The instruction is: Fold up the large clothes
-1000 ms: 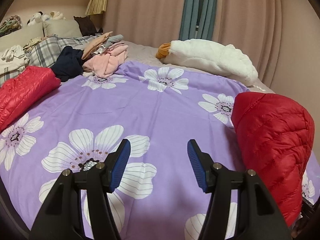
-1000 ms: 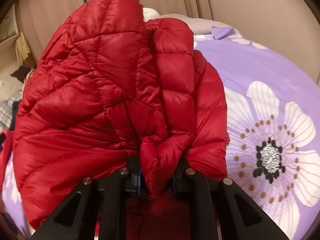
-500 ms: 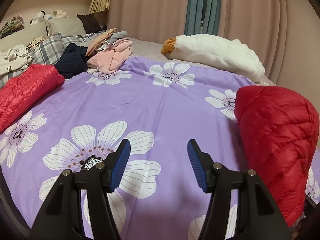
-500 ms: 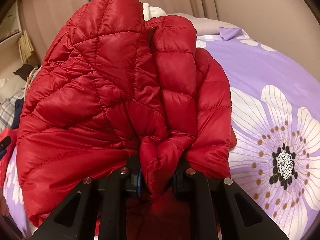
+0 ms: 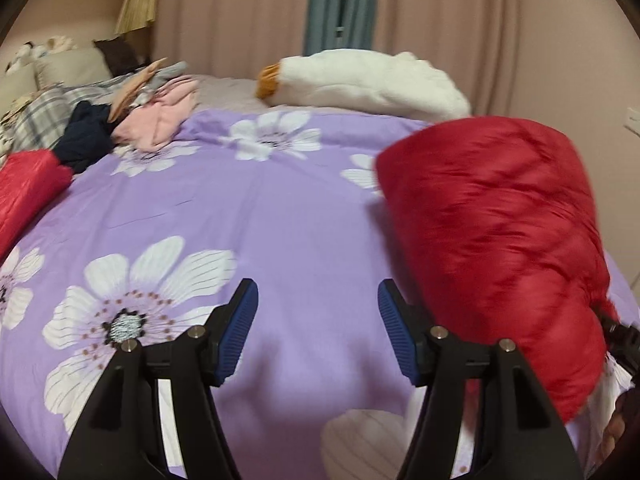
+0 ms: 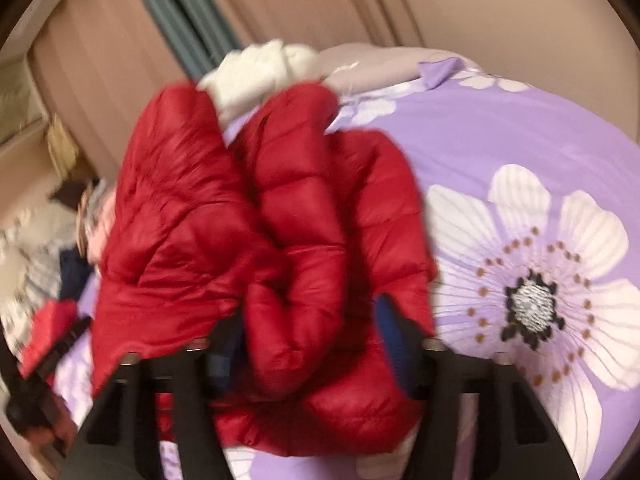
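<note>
No readable writing or brand labels are showing anywhere in either view, and both are pretty motion-blurred. The left claw [image 5: 318,330] is hanging wide apart with nothing between its blue ribbed pads [image 5: 236,332], just over the purple bedspread with big white flowers [image 5: 256,208]. The red quilted puffer jacket [image 6: 256,248] is sitting bunched up on the bed's right side, and a fold of it is lying between the right claw [image 6: 316,336] fingers. The fingers are looking spread fairly wide around it, but with the blur I can't tell if they're actually pinching it. In the left view that same jacket [image 5: 500,240] is looming just right of the left claw. Further back, a white plush goose with an orange beak [image 5: 368,80] is lying near the curtain, and a heap of pink and navy clothes [image 5: 132,128] is sitting by the pillows.
</note>
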